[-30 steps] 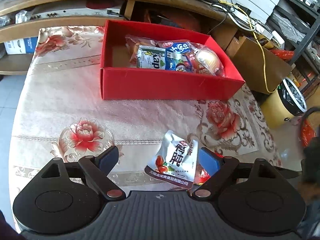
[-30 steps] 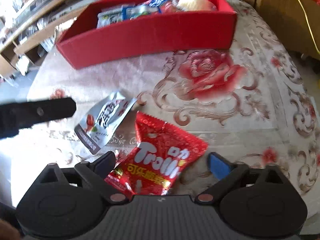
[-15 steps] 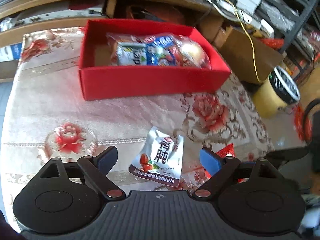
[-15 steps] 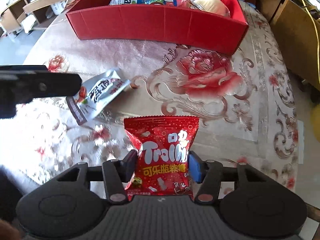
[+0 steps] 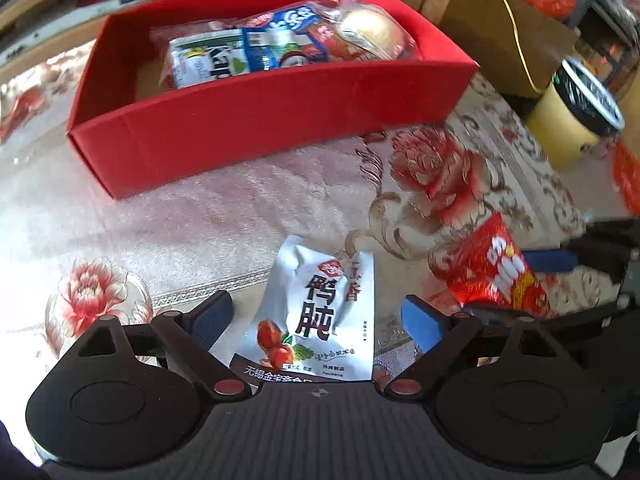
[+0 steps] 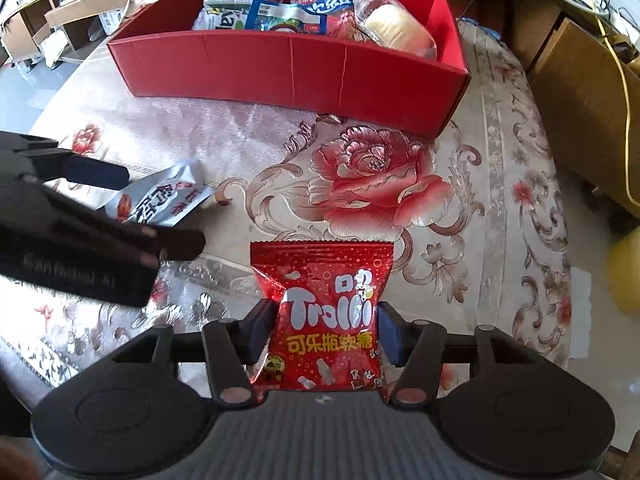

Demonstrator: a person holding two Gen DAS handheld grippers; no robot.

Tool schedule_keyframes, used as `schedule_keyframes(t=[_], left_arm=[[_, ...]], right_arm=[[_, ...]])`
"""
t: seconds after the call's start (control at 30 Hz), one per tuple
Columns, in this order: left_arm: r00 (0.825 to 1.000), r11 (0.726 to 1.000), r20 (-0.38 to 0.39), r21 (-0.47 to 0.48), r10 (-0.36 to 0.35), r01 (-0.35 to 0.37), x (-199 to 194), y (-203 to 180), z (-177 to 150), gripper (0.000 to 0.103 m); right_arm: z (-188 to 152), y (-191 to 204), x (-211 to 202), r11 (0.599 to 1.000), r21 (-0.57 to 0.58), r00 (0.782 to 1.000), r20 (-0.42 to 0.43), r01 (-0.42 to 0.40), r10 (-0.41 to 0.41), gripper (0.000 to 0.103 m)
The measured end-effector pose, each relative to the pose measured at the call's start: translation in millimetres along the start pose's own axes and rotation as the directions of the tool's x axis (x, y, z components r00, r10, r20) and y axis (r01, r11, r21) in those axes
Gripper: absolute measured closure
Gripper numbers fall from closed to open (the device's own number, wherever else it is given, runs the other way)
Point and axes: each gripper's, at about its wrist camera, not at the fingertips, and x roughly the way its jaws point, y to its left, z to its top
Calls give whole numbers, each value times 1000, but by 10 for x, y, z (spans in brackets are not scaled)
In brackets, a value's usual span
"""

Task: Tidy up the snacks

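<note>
A red box (image 5: pixel 260 120) at the back of the table holds several snack packs. Flat on the floral cloth lies a white pouch (image 5: pixel 320 280), between the spread fingers of my left gripper (image 5: pixel 316 312), which is open and not pressing it. My right gripper (image 6: pixel 324 324) has its pads on both sides of a red Trolli bag (image 6: pixel 320 280) and holds it upright above the cloth; its jaws are opening slightly. The right wrist view shows the red box (image 6: pixel 288 64) ahead, and my left gripper (image 6: pixel 140 208) over the white pouch (image 6: pixel 164 196) at the left.
A yellow tub with a black lid (image 5: pixel 576 120) and a cardboard box (image 5: pixel 500 20) stand off the table's right side. A wooden cabinet (image 6: pixel 592 92) with a yellow cable is at the right. Bare cloth (image 6: pixel 380 184) lies between the bags and the box.
My right gripper shut on the Trolli bag and stood it upright. My left gripper came down and closer, so the white pouch now sits between its fingers.
</note>
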Motion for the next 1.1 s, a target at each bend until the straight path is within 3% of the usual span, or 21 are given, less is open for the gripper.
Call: schedule_keyframes(t=[0.07,0.13,0.2,0.3,0.4,0.47,0.53,0.63,0.77,0.97,1.0,1.1], left_arm=[[1000,1000,8,-5,10,-10,-7,-4,-10,12],[999,999,12,15,31,-32,-20,-15,-26,21],[998,997,19,43,62,-63,-33,-48,-52,25],[996,992,25,83,91,-93,-41,-101,-80,32],[997,994,21,80,78,-80,-56,-104,-85,35],[997,995,17,74,70,-71,-57,-104,-86,35],[998,995,14,70,67,-68,-58,-102,-85,34],[999,998,1,35,45,-45,-30,-78,-46,24],[998,998,7,30,56,-57,11,-66,-3,20],[995,990,20,93,100,-102,5,-166,-53,27],[994,990,21,93,104,-106,1,-159,-57,29],[995,992,22,81,99,-101,-12,-127,-49,32]], right_arm=[[12,-34,24,1000,14,1000,-6,-8,8,51],[2,-69,54,999,23,1000,-9,23,-23,27],[-8,-131,96,998,45,999,-19,32,-31,22],[-9,-253,129,993,116,999,-39,-13,17,20],[-4,-231,126,994,107,1000,-30,-2,5,20],[-3,-219,102,995,101,1000,-23,-13,15,25],[-5,-152,60,997,69,1000,-5,-17,17,42],[-19,-43,-2,998,44,999,10,-34,34,55],[-2,-57,0,998,49,999,6,-46,46,55],[6,-70,19,998,44,999,0,-49,49,52],[10,-77,30,998,44,999,-1,-52,52,46],[28,-57,56,997,39,998,-12,-61,62,42]])
